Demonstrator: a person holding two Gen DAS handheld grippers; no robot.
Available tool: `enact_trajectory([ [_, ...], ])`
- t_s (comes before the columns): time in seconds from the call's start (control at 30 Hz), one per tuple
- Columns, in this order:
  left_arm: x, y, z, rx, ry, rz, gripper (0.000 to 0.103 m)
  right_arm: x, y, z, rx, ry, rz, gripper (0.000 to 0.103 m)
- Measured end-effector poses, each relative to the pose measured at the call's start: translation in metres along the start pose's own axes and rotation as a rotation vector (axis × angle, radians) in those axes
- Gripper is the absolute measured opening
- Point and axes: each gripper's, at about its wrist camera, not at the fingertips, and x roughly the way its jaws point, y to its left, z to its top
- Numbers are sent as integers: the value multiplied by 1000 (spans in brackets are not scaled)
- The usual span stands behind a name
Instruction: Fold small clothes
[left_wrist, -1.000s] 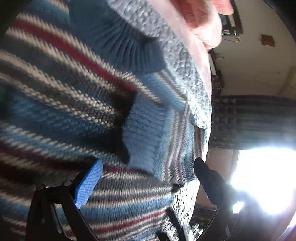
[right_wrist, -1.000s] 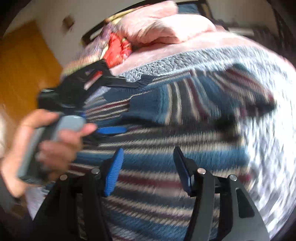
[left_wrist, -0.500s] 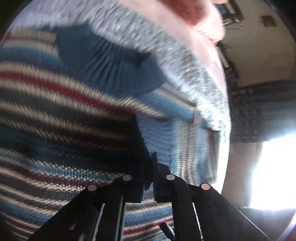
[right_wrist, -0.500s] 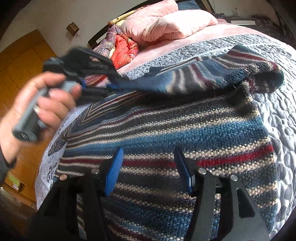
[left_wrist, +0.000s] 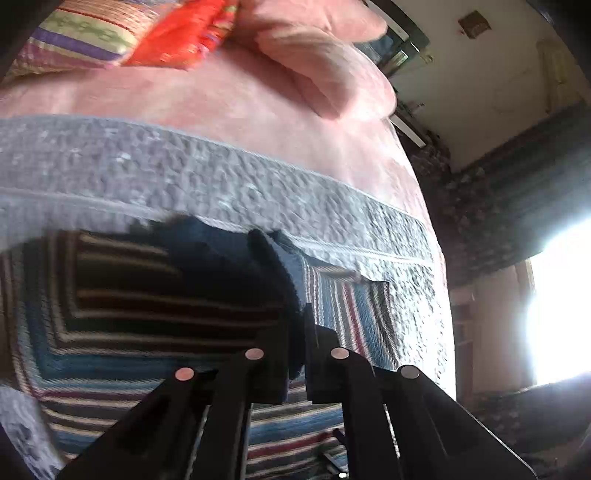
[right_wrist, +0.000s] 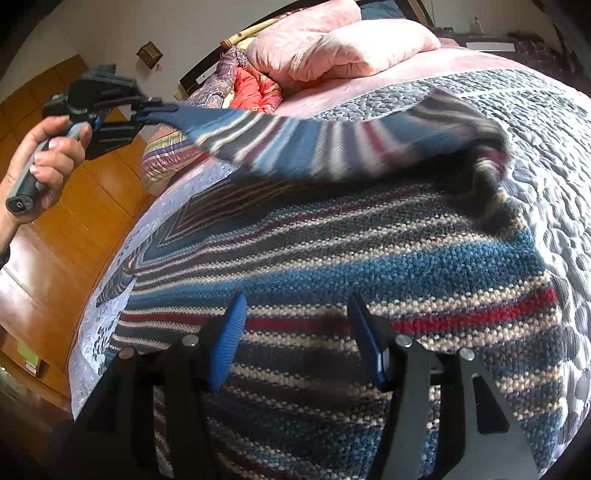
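A striped knit sweater (right_wrist: 332, 266) in blue, grey, cream and red lies spread on a grey quilted bedspread (right_wrist: 546, 122). My left gripper (left_wrist: 301, 332) is shut on the sweater's blue sleeve cuff (left_wrist: 280, 273). In the right wrist view that left gripper (right_wrist: 147, 109), held by a hand (right_wrist: 44, 158), lifts the sleeve (right_wrist: 314, 144) stretched in the air above the body of the sweater. My right gripper (right_wrist: 295, 332) hovers open just over the sweater's lower stripes, with nothing between its fingers.
Pink pillows (right_wrist: 332, 40) and a red and patterned bundle (right_wrist: 255, 88) lie at the head of the bed. A wooden wardrobe (right_wrist: 74, 229) stands left of the bed. A bright window (left_wrist: 554, 306) and dark curtain (left_wrist: 517, 206) are beyond the bed's far side.
My left gripper went from open over the sweater to shut on the sleeve cuff, then rose up and leftward, pulling the sleeve off the body. The right gripper stayed open over the lower stripes.
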Motion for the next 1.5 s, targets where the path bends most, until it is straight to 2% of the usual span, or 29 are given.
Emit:
enact_trajectory([
  [0.2, 2, 53, 5, -41, -3, 47, 6, 1, 0, 0, 3, 4, 2, 57],
  [0.37, 15, 113, -8, -132, 17, 97, 6, 3, -2, 0, 4, 11, 1, 57],
  [0.5, 39, 150, -25, -171, 71, 135, 6, 5, -3, 0, 7, 15, 4, 57],
  [0.57, 52, 157, -32, -139, 90, 195, 7, 6, -3, -1, 5, 19, 2, 57],
  [0.6, 54, 158, -33, -123, 85, 225, 12, 7, -4, -1, 5, 21, 1, 57],
  [0.7, 30, 149, -37, -109, -51, 453, 15, 7, -4, 0, 7, 21, 3, 57],
  [0.73, 22, 144, -40, -116, -89, 422, 20, 7, -4, -1, 7, 20, 3, 58],
  [0.77, 14, 137, -43, -126, -122, 353, 25, 7, -4, 0, 7, 19, 4, 58],
  [0.8, 13, 128, -47, -125, -126, 252, 33, 7, -4, 0, 7, 17, 6, 58],
  [0.87, 25, 116, -50, -111, -85, 121, 34, 8, -3, 0, 7, 15, 7, 58],
  [0.9, 35, 115, -51, -116, -62, 91, 35, 8, -3, -1, 5, 16, 5, 58],
  [0.97, 62, 125, -52, -164, 14, 108, 35, 6, -2, -3, 3, 20, -3, 58],
  [1.0, 71, 134, -55, -191, 41, 157, 32, 4, -2, -4, 3, 20, -6, 58],
  [1.1, 69, 156, -61, -260, 41, 122, 18, -3, 0, -5, 3, 30, -17, 59],
  [1.17, 51, 169, -65, -309, 32, 98, 19, -7, 6, -3, -6, 27, -22, 61],
  [1.2, 33, 176, -69, -323, 7, 101, 28, -10, 12, 0, -14, 25, -17, 61],
  [1.23, 15, 182, -72, -332, -23, 100, 44, -12, 17, 2, -20, 21, -9, 61],
  [1.33, -42, 212, -84, -364, -126, 74, 65, -19, 36, 4, -39, 18, 15, 62],
  [1.4, -92, 247, -99, -408, -215, 95, 73, -22, 54, -1, -60, 33, 36, 63],
  [1.47, -126, 280, -110, -461, -276, 139, 76, -24, 69, -6, -79, 47, 55, 63],
  [1.5, -150, 307, -123, -518, -316, 162, 76, -24, 77, -9, -87, 56, 67, 64],
])
